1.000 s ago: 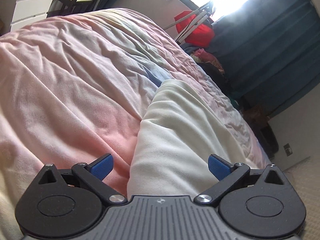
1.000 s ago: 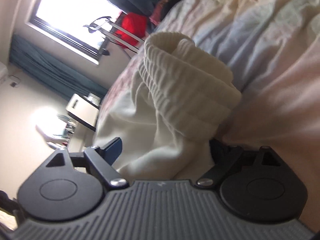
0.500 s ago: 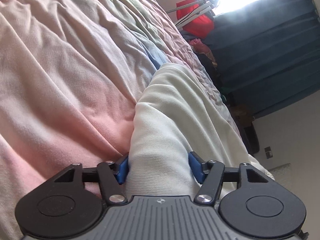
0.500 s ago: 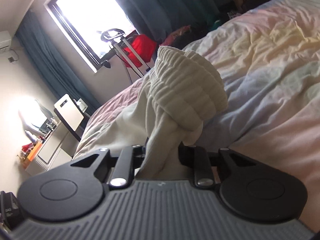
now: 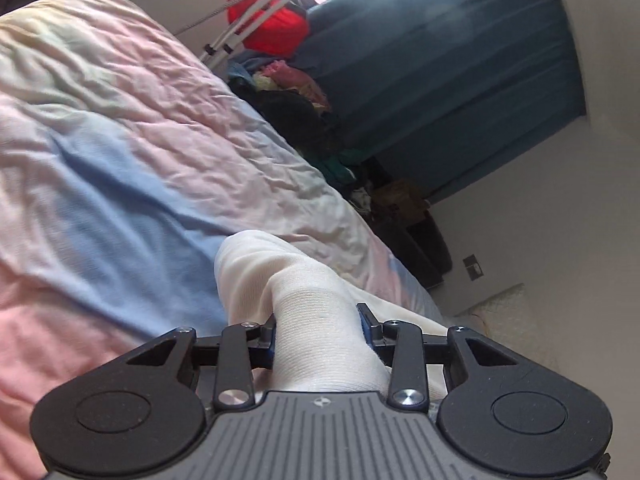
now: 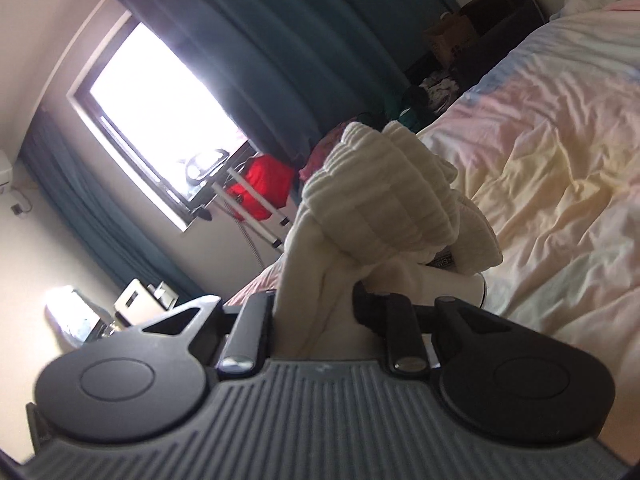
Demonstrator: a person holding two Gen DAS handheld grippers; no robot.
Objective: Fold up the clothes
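Observation:
A cream knit garment (image 5: 280, 280) lies on the bed. My left gripper (image 5: 318, 336) is shut on a smooth-knit fold of it and holds it just above the pastel duvet (image 5: 120, 168). My right gripper (image 6: 316, 312) is shut on the same garment (image 6: 384, 200) near its thick ribbed band, which bunches up above the jaws and hangs over to the right. Both pairs of fingertips are hidden in the cloth.
The bed's pink, blue and yellow duvet (image 6: 552, 184) spreads under both grippers. Beyond the bed edge are a pile of clothes (image 5: 288, 84), a drying rack with a red item (image 6: 260, 188), dark teal curtains (image 5: 460, 72), a bright window (image 6: 160, 104) and a white dresser (image 6: 136, 304).
Both grippers closed on the cream garment, from open a second ago. They have since lifted it off the duvet, and both views have swung toward the window side.

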